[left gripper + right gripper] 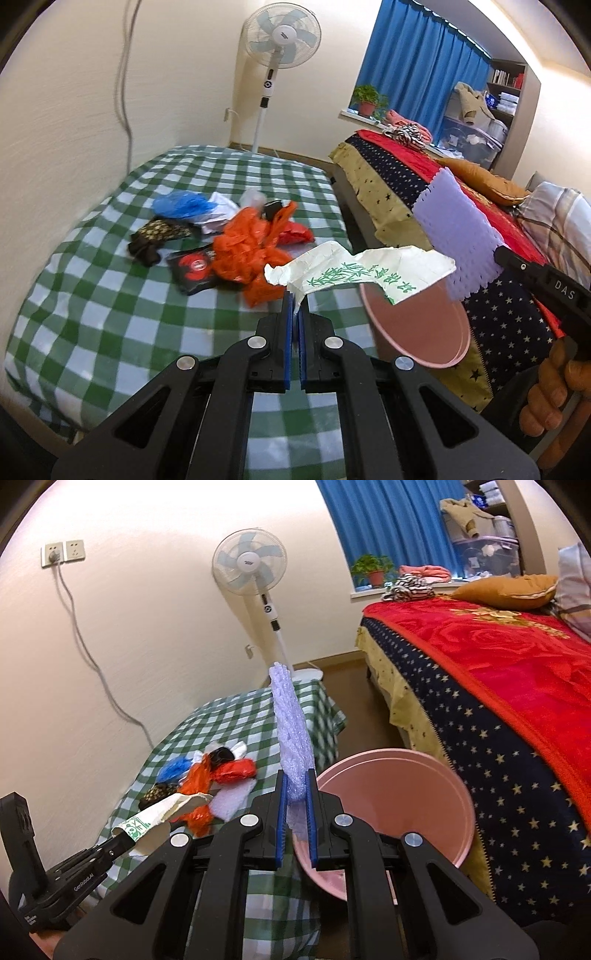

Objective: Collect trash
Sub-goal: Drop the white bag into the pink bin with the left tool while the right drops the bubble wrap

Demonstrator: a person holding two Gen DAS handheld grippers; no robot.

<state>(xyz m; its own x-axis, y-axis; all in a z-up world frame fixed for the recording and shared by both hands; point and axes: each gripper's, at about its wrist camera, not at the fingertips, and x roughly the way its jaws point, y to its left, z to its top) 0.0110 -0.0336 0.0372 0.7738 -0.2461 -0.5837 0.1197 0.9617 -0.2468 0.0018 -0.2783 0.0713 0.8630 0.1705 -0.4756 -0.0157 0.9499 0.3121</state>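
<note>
A green-and-white checked cloth (110, 295) covers the desk, filling the lower left of the left wrist view. On it, mid-frame, sits a heap of rubbish: an orange plastic bag (251, 254), a blue bag (184, 205), a black-and-red packet (192, 269), and a dark patterned wrapper (159, 234). At the upper centre a white standing fan (282, 35) is against the cream wall, with a blue curtain (417, 59) to its right and a potted plant (367, 99) on the sill. A bed with a red blanket (498, 653) and a star-print cover (517, 775) runs down the right side.

Now the tongs. The left tongs (296, 295), bottom centre, are clenched on a crumpled white paper wrapper with green print (362, 273), which fans out to the right over the rim of a pink bucket (424, 332). The right tongs (296, 786), seen bottom centre in the right wrist view, are clamped on a purple foam sheet (291, 723) standing upright on edge, just left of the bucket's mouth. In the left view a hand (554, 391) at the lower right edge grips the right tool's handle.
</note>
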